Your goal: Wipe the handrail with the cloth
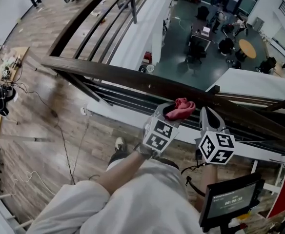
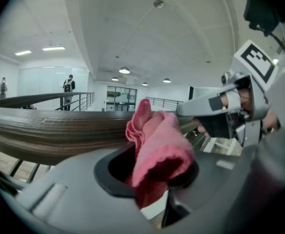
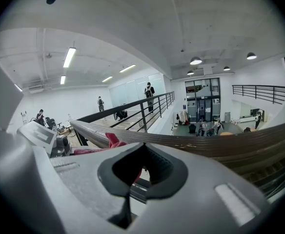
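While the left gripper (image 1: 168, 113) clamps a bunched pink cloth (image 1: 180, 108) between its jaws, the cloth pokes out past the jaw tips and lies against the top of the dark wooden handrail (image 1: 108, 74). Just beside it along the handrail, the right gripper (image 1: 208, 117) hangs with its jaws closed together on nothing, its tips at the handrail's near edge.

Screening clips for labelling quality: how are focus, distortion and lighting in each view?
Head view: fisheye bends the dark wooden handrail; light even, detail sharp. Left gripper view: the crumpled pink cloth, close to the lens, is slightly soft; corners black. Right gripper view: the right gripper looks blurred up close, the far hall sharp.
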`<state>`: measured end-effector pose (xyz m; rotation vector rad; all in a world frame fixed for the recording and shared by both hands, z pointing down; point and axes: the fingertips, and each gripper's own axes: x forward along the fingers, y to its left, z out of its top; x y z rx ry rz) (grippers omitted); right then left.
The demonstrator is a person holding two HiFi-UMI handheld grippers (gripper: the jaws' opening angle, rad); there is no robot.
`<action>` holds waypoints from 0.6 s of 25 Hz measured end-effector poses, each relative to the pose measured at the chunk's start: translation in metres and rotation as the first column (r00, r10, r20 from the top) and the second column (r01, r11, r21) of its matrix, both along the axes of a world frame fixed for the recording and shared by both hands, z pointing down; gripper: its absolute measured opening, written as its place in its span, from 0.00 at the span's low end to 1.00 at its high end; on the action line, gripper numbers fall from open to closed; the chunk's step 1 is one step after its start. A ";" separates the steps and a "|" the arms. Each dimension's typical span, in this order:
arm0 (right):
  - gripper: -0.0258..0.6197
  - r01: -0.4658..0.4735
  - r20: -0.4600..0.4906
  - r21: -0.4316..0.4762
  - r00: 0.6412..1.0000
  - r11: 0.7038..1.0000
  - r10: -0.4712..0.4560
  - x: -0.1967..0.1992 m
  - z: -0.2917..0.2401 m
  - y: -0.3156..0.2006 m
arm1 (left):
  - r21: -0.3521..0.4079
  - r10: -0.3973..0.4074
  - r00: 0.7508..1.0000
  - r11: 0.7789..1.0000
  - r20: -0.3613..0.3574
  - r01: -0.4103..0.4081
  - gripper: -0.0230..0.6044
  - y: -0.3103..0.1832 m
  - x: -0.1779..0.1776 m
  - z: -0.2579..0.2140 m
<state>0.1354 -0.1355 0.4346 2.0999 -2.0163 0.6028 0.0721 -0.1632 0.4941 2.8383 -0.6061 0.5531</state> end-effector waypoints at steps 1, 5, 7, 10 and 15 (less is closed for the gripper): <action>0.04 -0.001 -0.001 0.000 1.000 1.000 0.001 -0.003 0.001 -0.001 | -0.003 -0.003 1.000 1.000 0.000 0.003 0.24 -0.002 -0.003 0.001; 0.04 0.007 -0.005 -0.003 1.000 1.000 -0.007 -0.016 0.004 -0.006 | -0.006 -0.026 1.000 1.000 0.002 0.026 0.24 -0.011 -0.022 0.003; 0.04 0.011 -0.006 -0.001 1.000 1.000 -0.011 -0.022 0.004 -0.009 | -0.001 -0.037 0.999 0.999 0.001 0.037 0.24 -0.016 -0.029 0.003; 0.04 0.017 -0.007 0.000 1.000 1.000 -0.017 -0.028 0.004 -0.015 | 0.006 -0.037 0.999 0.999 0.004 0.037 0.24 -0.021 -0.036 0.003; 0.04 0.037 -0.008 0.008 0.999 0.999 -0.037 -0.040 0.001 -0.028 | 0.012 -0.028 0.999 1.000 0.019 0.028 0.24 -0.029 -0.045 0.004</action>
